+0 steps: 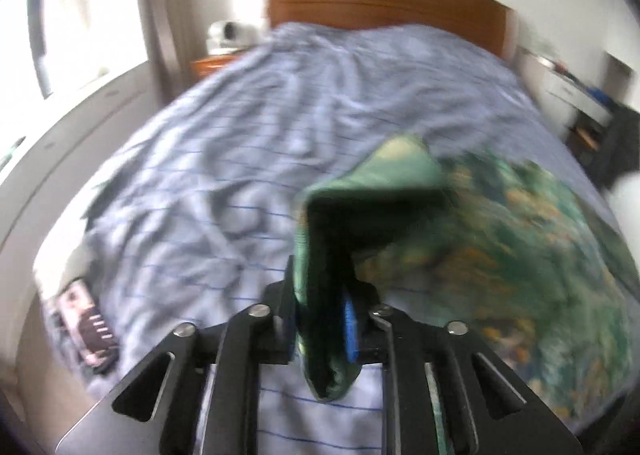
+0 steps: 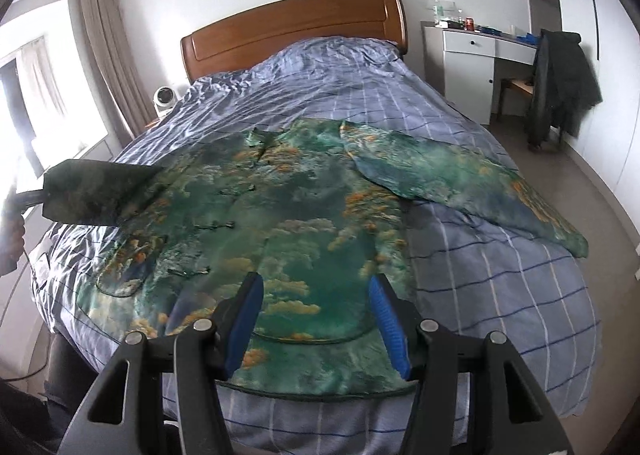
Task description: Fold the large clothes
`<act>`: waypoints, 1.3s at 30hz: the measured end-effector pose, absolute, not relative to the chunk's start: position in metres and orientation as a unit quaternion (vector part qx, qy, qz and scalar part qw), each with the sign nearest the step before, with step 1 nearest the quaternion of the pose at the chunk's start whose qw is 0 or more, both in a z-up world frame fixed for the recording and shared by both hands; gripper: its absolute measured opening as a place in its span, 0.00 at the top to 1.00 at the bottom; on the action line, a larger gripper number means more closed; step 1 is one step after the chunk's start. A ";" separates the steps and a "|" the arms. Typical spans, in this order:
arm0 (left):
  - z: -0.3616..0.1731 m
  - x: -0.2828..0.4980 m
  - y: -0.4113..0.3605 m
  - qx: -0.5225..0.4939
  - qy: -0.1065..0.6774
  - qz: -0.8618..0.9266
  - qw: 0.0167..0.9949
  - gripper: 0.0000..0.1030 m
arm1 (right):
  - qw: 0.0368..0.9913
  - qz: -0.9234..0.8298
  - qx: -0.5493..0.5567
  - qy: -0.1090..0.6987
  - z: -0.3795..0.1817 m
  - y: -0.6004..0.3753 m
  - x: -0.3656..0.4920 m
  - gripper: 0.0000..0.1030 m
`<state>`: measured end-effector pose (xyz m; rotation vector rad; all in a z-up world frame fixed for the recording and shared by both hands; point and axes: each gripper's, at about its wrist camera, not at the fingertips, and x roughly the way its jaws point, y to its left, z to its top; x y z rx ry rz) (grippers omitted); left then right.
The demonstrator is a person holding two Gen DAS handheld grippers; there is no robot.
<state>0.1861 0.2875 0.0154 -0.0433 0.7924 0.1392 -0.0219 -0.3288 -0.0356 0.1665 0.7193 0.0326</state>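
Left wrist view shows our left hand-held gripper (image 1: 320, 319) clamped on a sleeve (image 1: 376, 191) of the green cloud-print jacket (image 1: 520, 255); the cloth runs between the narrow jaws, a fold hangs below them, and the cuff stands up in front of the camera. This picture is blurred. Beyond the sleeve we see the rumpled blue checked cover of the bed (image 1: 240, 135) stretching to the wooden headboard (image 1: 380, 3).

From the right wrist view, our right hand-held gripper (image 2: 316, 319) stands about half open over the jacket's hem near the foot edge of the bed, its blue pads (image 2: 386, 319) apart with nothing pressed between them; we cannot tell whether the tips touch the cloth. The jacket (image 2: 288, 215) lies spread flat, front up, across the foot half of the bed (image 2: 500, 275), collar toward the headboard (image 2: 292, 27). One sleeve (image 2: 472, 183) lies stretched out flat toward the bed's right edge. The other sleeve (image 2: 92, 191) is lifted off the cover at the left edge, where the left hand-held gripper (image 2: 34, 195) holds its end.

Past the bed's right side we see a white desk (image 2: 472, 51) and a dark coat (image 2: 560, 83) draped over a chair. A small fan (image 2: 164, 97) sits beside the headboard.
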 end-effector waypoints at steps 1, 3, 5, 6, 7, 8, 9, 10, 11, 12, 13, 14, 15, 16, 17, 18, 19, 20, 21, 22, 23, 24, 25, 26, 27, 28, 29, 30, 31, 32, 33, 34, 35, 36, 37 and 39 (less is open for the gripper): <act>0.014 0.183 0.301 -0.023 0.378 0.096 0.920 0.67 | 0.932 0.018 0.081 0.352 -0.036 -0.327 -0.019 0.45; 0.011 0.174 0.325 -0.037 0.365 0.148 0.918 0.32 | 0.933 0.021 0.078 0.350 -0.034 -0.323 -0.019 0.45; 0.006 0.158 0.345 -0.070 0.344 0.191 0.917 0.20 | 0.935 0.019 0.072 0.347 -0.032 -0.321 -0.021 0.45; 0.004 0.147 0.351 -0.095 0.334 0.201 0.916 0.18 | 0.936 0.016 0.069 0.344 -0.030 -0.321 -0.023 0.45; 0.002 0.142 0.353 -0.108 0.331 0.201 0.916 0.17 | 0.938 0.011 0.064 0.341 -0.028 -0.321 -0.025 0.45; -0.001 0.135 0.350 -0.121 0.329 0.199 0.915 0.15 | 0.939 0.007 0.060 0.340 -0.027 -0.322 -0.026 0.45; -0.002 0.132 0.346 -0.125 0.326 0.198 0.916 0.11 | 0.939 0.002 0.056 0.338 -0.026 -0.322 -0.026 0.45; -0.003 0.126 0.337 -0.125 0.319 0.197 0.918 0.09 | 0.940 -0.003 0.052 0.337 -0.025 -0.323 -0.026 0.41; -0.003 0.119 0.325 -0.123 0.311 0.195 0.922 0.04 | 0.941 -0.006 0.050 0.335 -0.024 -0.323 -0.026 0.36; -0.003 0.112 0.308 -0.119 0.301 0.193 0.926 0.01 | 0.942 -0.009 0.049 0.333 -0.023 -0.324 -0.025 0.34; -0.005 0.118 0.298 -0.116 0.295 0.191 0.929 0.01 | 0.943 -0.012 0.049 0.330 -0.022 -0.324 -0.025 0.33; -0.005 0.118 0.286 -0.110 0.291 0.189 0.931 0.01 | 0.943 -0.013 0.049 0.328 -0.021 -0.325 -0.024 0.33; -0.005 0.117 0.272 -0.104 0.292 0.186 0.932 0.01 | 0.944 -0.014 0.049 0.327 -0.021 -0.325 -0.023 0.33; -0.005 0.121 0.259 -0.096 0.296 0.179 0.933 0.01 | 0.944 -0.017 0.048 0.327 -0.021 -0.325 -0.022 0.30; -0.007 0.122 0.244 -0.090 0.301 0.170 0.934 0.01 | 0.943 -0.024 0.045 0.329 -0.021 -0.325 -0.021 0.25; -0.007 0.124 0.236 -0.085 0.306 0.161 0.934 0.01 | 0.942 -0.029 0.043 0.331 -0.022 -0.325 -0.020 0.24; -0.008 0.126 0.223 -0.080 0.310 0.151 0.935 0.01 | 0.942 -0.030 0.043 0.331 -0.022 -0.325 -0.020 0.23; -0.009 0.128 0.212 -0.075 0.313 0.143 0.936 0.01 | 0.942 -0.032 0.043 0.330 -0.022 -0.326 -0.020 0.23; -0.008 0.128 0.201 -0.070 0.315 0.136 0.937 0.01 | 0.942 -0.034 0.043 0.331 -0.021 -0.327 -0.020 0.23; -0.008 0.128 0.190 -0.067 0.316 0.129 0.937 0.01 | 0.942 -0.036 0.042 0.331 -0.021 -0.328 -0.021 0.23; -0.007 0.129 0.180 -0.063 0.318 0.124 0.938 0.01 | 0.943 -0.039 0.040 0.329 -0.020 -0.330 -0.022 0.23; -0.006 0.129 0.173 -0.060 0.319 0.120 0.938 0.01 | 0.944 -0.043 0.039 0.326 -0.019 -0.331 -0.023 0.23; -0.005 0.129 0.164 -0.054 0.321 0.116 0.938 0.01 | 0.944 -0.047 0.038 0.324 -0.018 -0.332 -0.024 0.23; -0.004 0.130 0.157 -0.047 0.322 0.114 0.939 0.01 | 0.945 -0.051 0.037 0.322 -0.017 -0.334 -0.026 0.22; -0.003 0.130 0.151 -0.041 0.322 0.115 0.939 0.01 | 0.945 -0.055 0.037 0.321 -0.017 -0.336 -0.026 0.22; -0.002 0.129 0.143 -0.034 0.321 0.114 0.940 0.01 | 0.945 -0.057 0.037 0.320 -0.017 -0.337 -0.027 0.22; -0.001 0.129 0.138 -0.030 0.320 0.112 0.940 0.01 | 0.945 -0.061 0.036 0.319 -0.016 -0.339 -0.027 0.22; -0.001 0.129 0.133 -0.026 0.320 0.110 0.941 0.01 | 0.945 -0.065 0.035 0.317 -0.017 -0.340 -0.027 0.22; 0.000 0.128 0.127 -0.024 0.321 0.106 0.941 0.01 | 0.946 -0.067 0.033 0.317 -0.017 -0.341 -0.027 0.22; 0.001 0.128 0.122 -0.022 0.323 0.101 0.941 0.01 | 0.946 -0.069 0.032 0.314 -0.017 -0.342 -0.027 0.22; 0.001 0.128 0.118 -0.021 0.326 0.096 0.940 0.01 | 0.947 -0.068 0.033 0.311 -0.017 -0.343 -0.028 0.22; 0.001 0.128 0.114 -0.020 0.329 0.087 0.940 0.00 | 0.948 -0.067 0.037 0.308 -0.017 -0.346 -0.028 0.22; 0.000 0.129 0.111 -0.021 0.332 0.080 0.940 0.00 | 0.949 -0.069 0.040 0.306 -0.017 -0.347 -0.029 0.22; 0.000 0.129 0.109 -0.023 0.335 0.076 0.939 0.00 | 0.949 -0.072 0.043 0.303 -0.017 -0.349 -0.029 0.22; 0.000 0.129 0.106 -0.026 0.337 0.069 0.939 0.00 | 0.950 -0.073 0.045 0.302 -0.017 -0.350 -0.029 0.22; 0.001 0.127 0.102 -0.026 0.332 0.064 0.941 0.01 | 0.950 -0.075 0.047 0.300 -0.016 -0.351 -0.029 0.22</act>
